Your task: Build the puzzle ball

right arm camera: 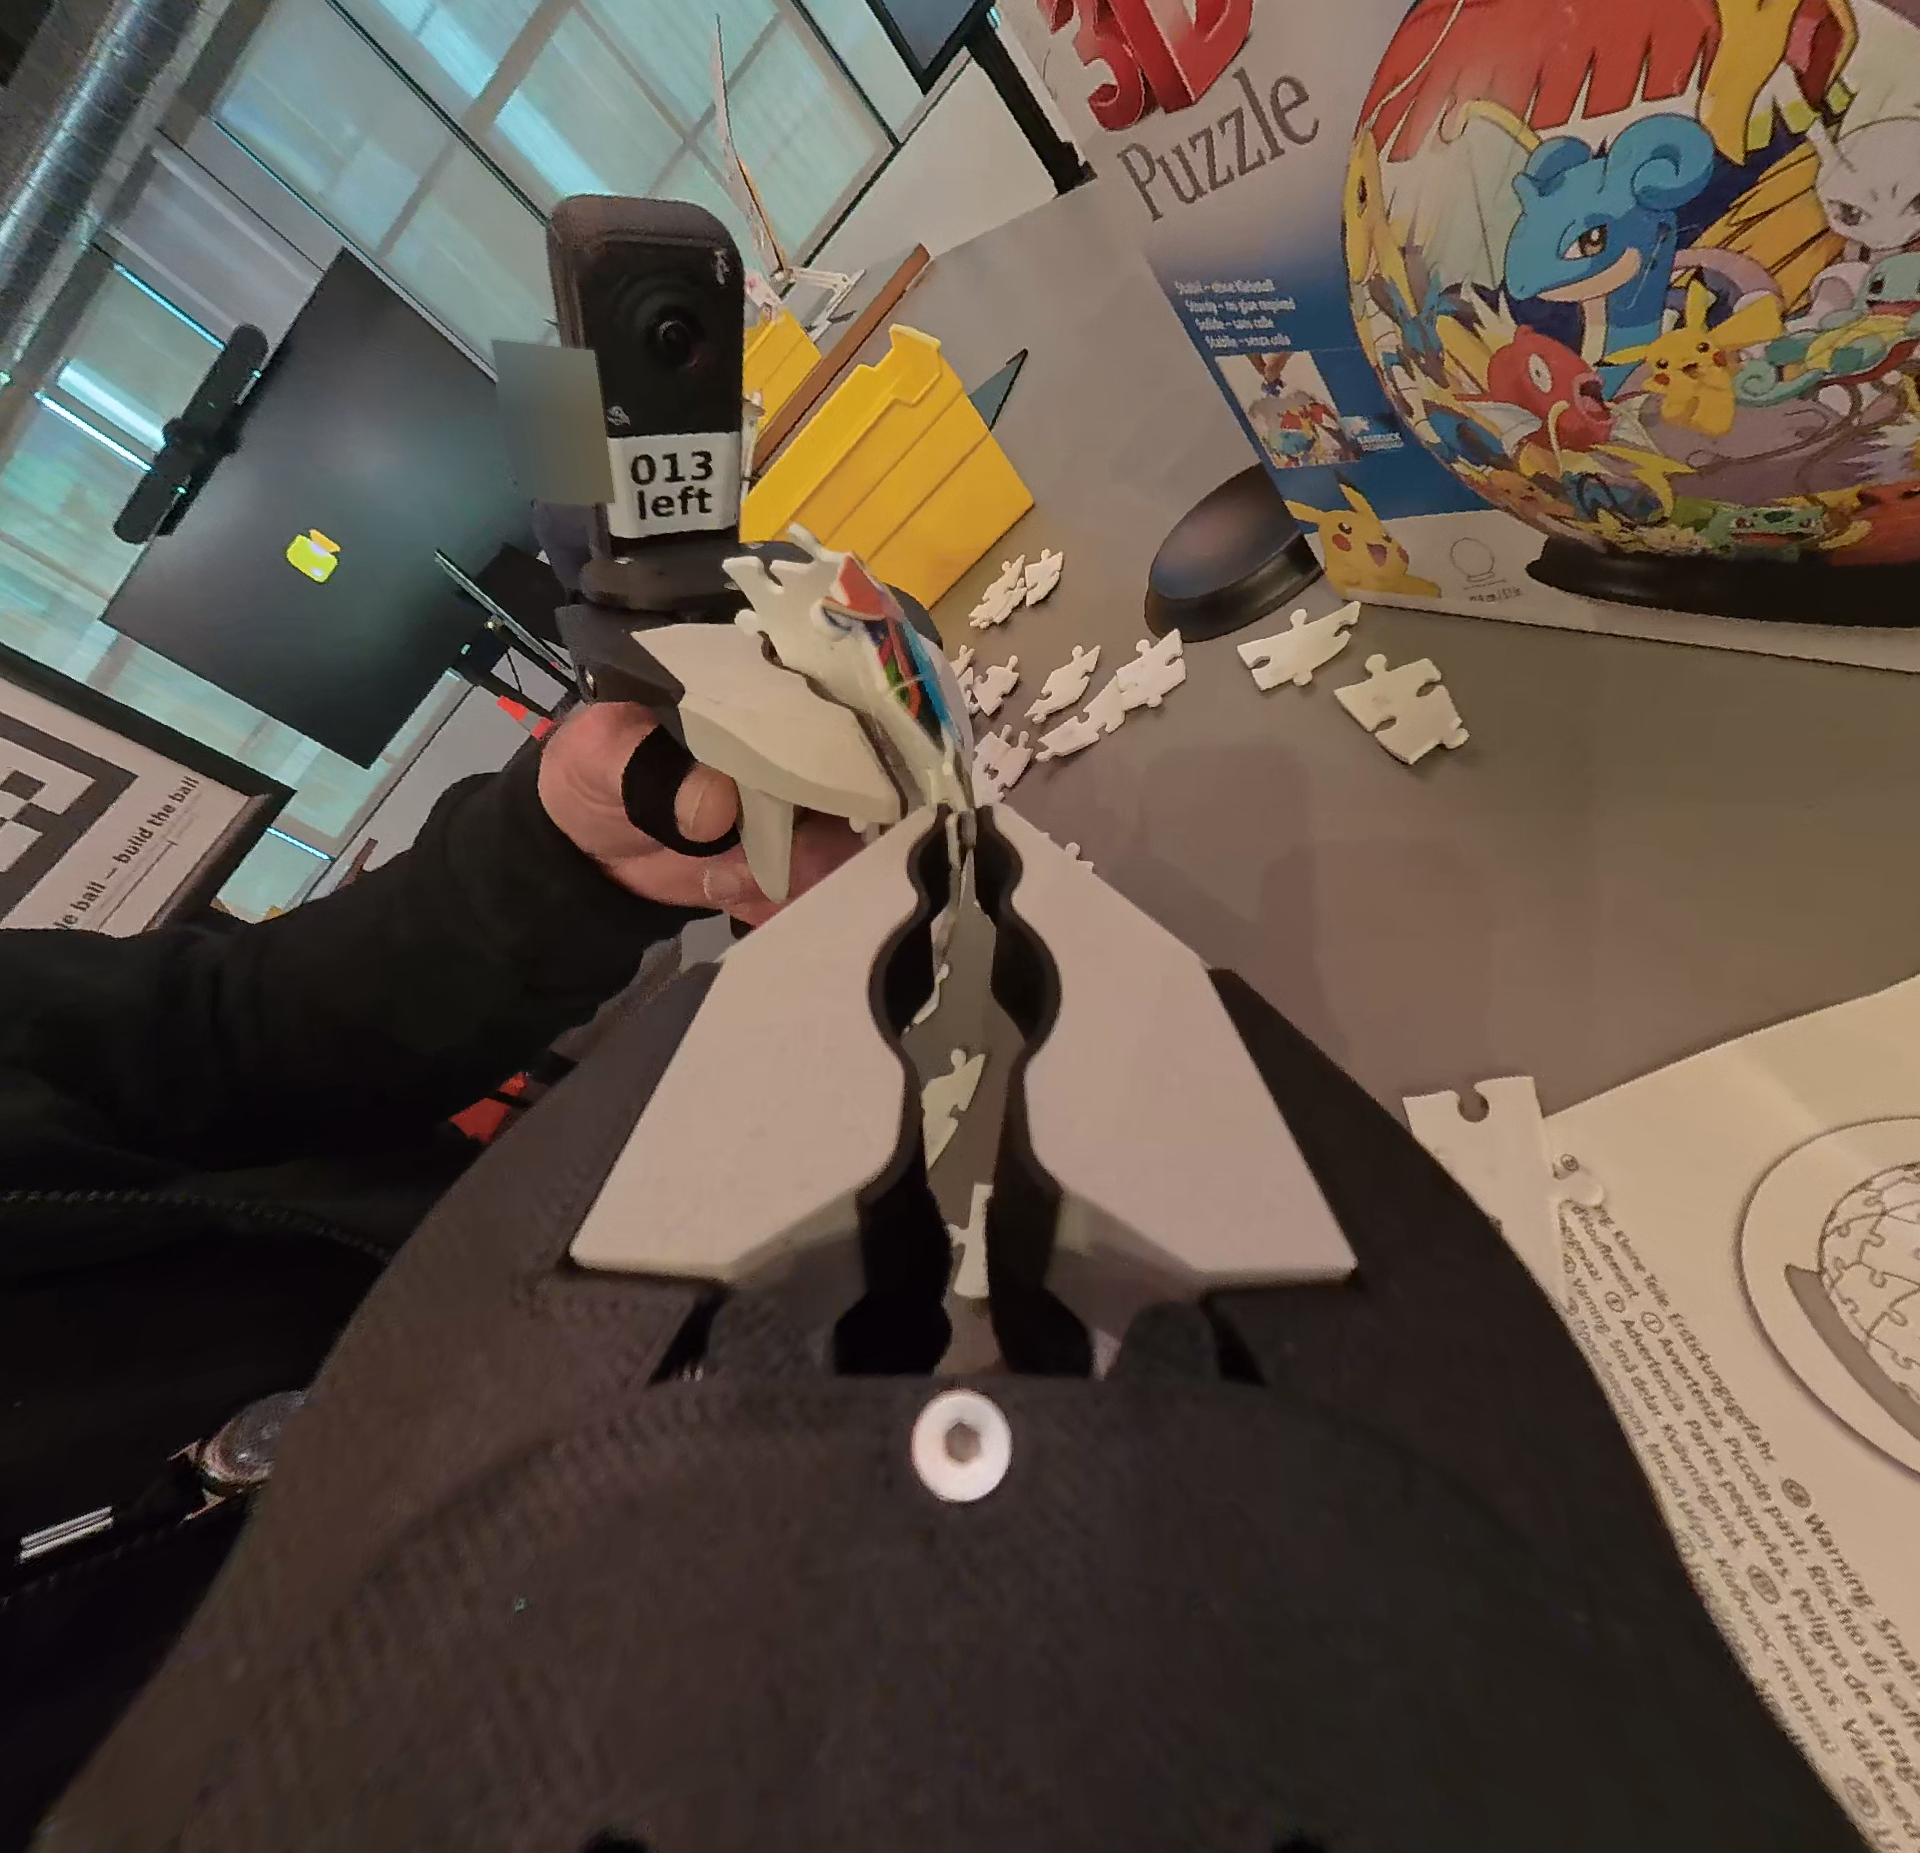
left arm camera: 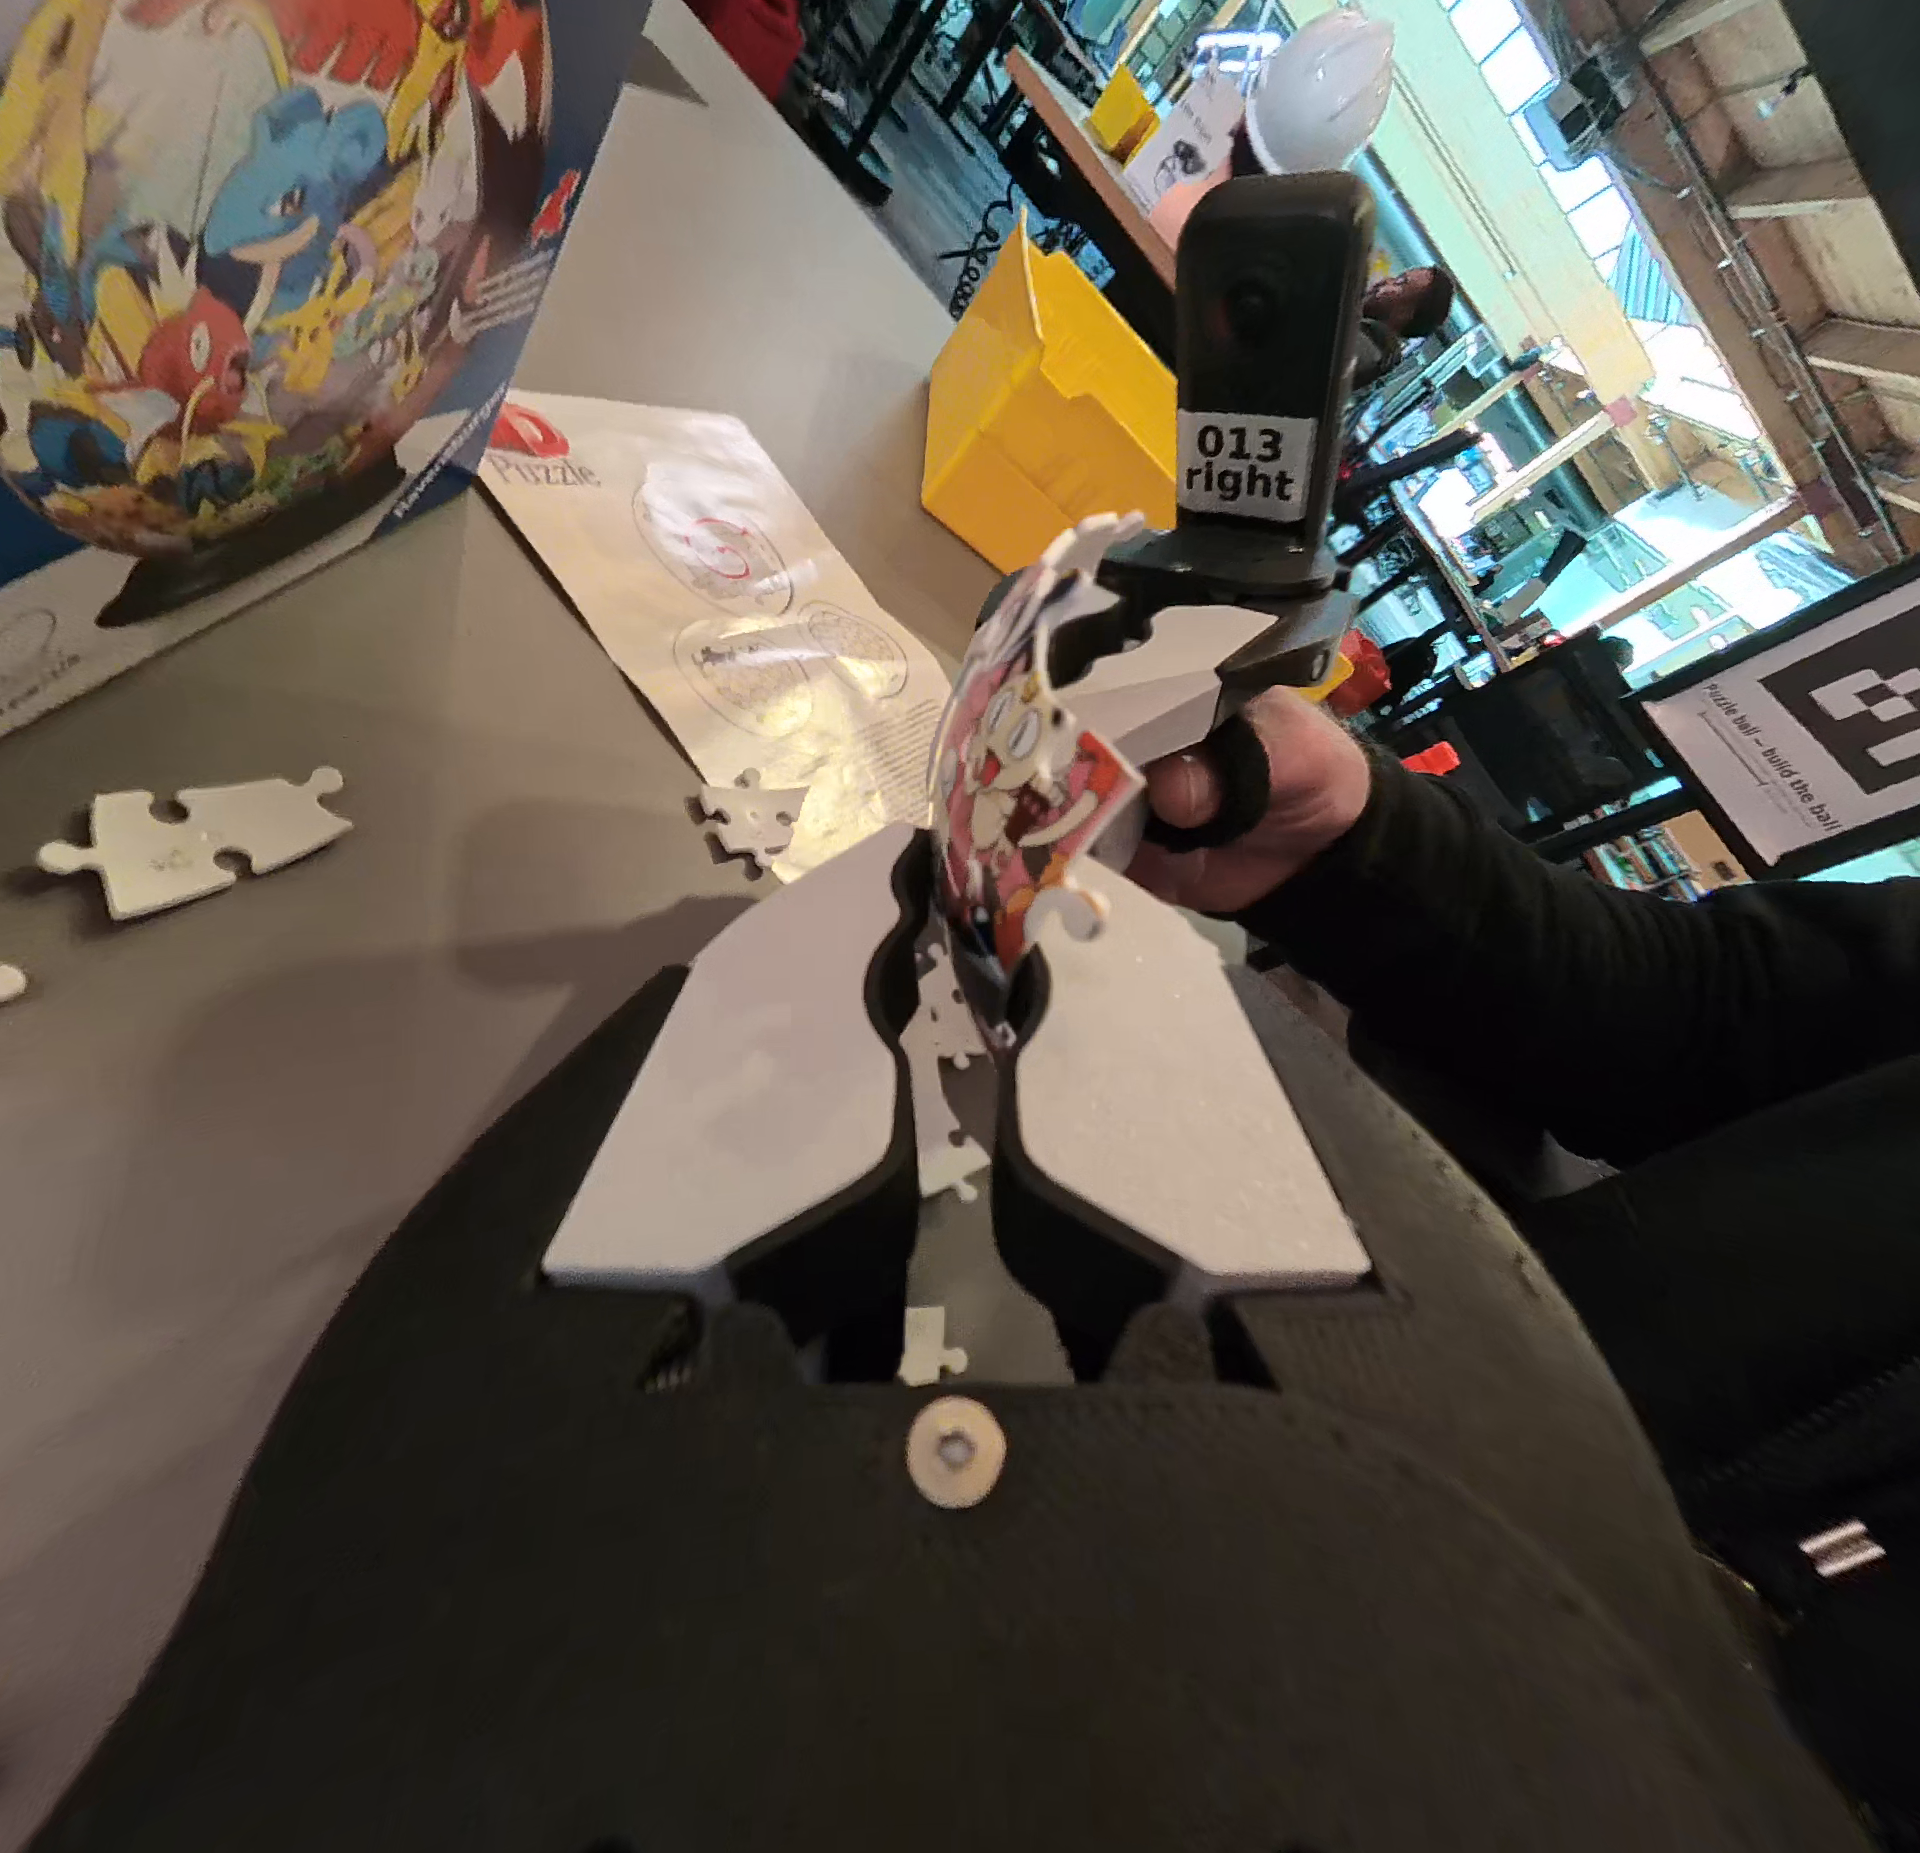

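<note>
Both your grippers meet in mid-air above the grey table [right arm camera: 1558, 868], sharing one curved section of joined puzzle pieces [left arm camera: 1023, 764]. Your left gripper [left arm camera: 961, 930] is closed down to a narrow slit on the lower edge of that section. Your right gripper [right arm camera: 961, 837] is likewise nearly closed; a thin piece edge runs between its fingers, so it appears to pinch the same section from the opposite side.

The section is thin, light and stiff across each piece, but its strength lies only in the interlocking tabs. Judge it fragile at the seams: twisting one gripper against the other would likely pop a joint. Hold it on the flat of a piece, close to the edge you are working, never on a projecting tab. The printed face looks glossy and may slip under light pressure.

Loose pieces [right arm camera: 1122, 681] lie face-down on the table, near the dark stand [right arm camera: 1226, 556] and the puzzle box [right arm camera: 1558, 297]. The instruction sheet [right arm camera: 1714, 1284] lies nearby; a yellow bin [left arm camera: 1039, 421] stands behind.
</note>
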A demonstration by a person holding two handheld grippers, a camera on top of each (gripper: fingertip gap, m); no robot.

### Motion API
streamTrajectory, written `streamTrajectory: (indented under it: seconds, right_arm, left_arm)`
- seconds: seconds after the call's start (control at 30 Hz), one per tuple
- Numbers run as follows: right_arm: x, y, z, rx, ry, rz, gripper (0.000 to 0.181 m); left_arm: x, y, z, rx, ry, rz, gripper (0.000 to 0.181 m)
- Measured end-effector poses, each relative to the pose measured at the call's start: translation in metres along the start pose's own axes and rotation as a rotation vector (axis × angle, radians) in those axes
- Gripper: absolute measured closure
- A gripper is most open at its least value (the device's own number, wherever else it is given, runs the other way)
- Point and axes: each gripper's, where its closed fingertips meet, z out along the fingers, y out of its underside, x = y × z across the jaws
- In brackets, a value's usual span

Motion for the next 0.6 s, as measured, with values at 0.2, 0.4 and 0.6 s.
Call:
streamTrajectory:
  seconds: [0.2, 0.4, 0.6]
  right_arm:
    - [0.0010, -0.0008, 0.0007, 0.005, 0.014, -0.002, 0.179]
    - [0.0041, -0.0030, -0.0001, 0.016, 0.049, -0.006, 0.179]
    - [0.0012, -0.0037, 0.0025, 0.021, 0.050, -0.009, 0.179]
  left_arm:
    - [-0.0059, -0.0010, -0.0009, 0.008, -0.077, 0.076, 0.176]
    - [-0.0074, -0.0028, 0.0009, 0.020, -0.112, 0.103, 0.176]
    - [-0.0069, -0.0041, -0.0020, 0.016, -0.080, 0.076, 0.176]
